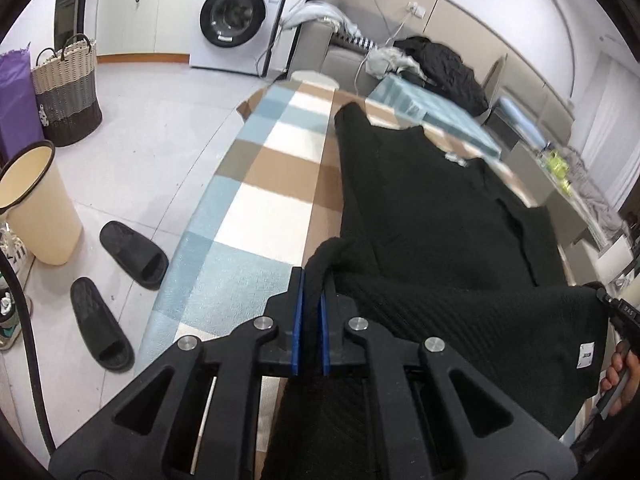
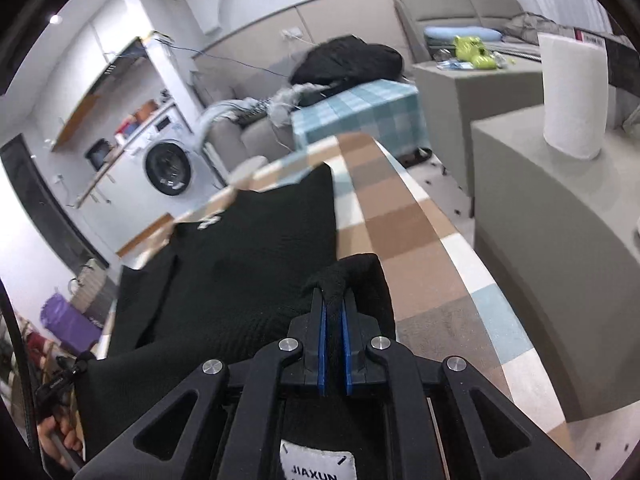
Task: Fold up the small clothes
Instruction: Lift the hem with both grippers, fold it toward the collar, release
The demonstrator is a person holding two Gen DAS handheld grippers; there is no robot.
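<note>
Black knit garment [image 1: 432,216] (ribbed, white tag) hangs stretched between both pinching jaws.

A long, narrow surface [image 1: 256,168] covered in a checked cloth of blue, white and brown squares carries a black knitted garment [image 1: 420,216] spread along it, its near hem lifted.

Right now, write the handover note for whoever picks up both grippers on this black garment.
Left gripper: shut on a bunched corner of the black garment.
Right gripper: shut on the other near corner.
Garment: far end with the neckline lies on the checked cloth covering the table; near hem is lifted between the two grippers.
Done: both near corners gripped, hem raised.
Left: probably carry the hem toward the neckline, lay it flat, release, then finish the fold.
</note>
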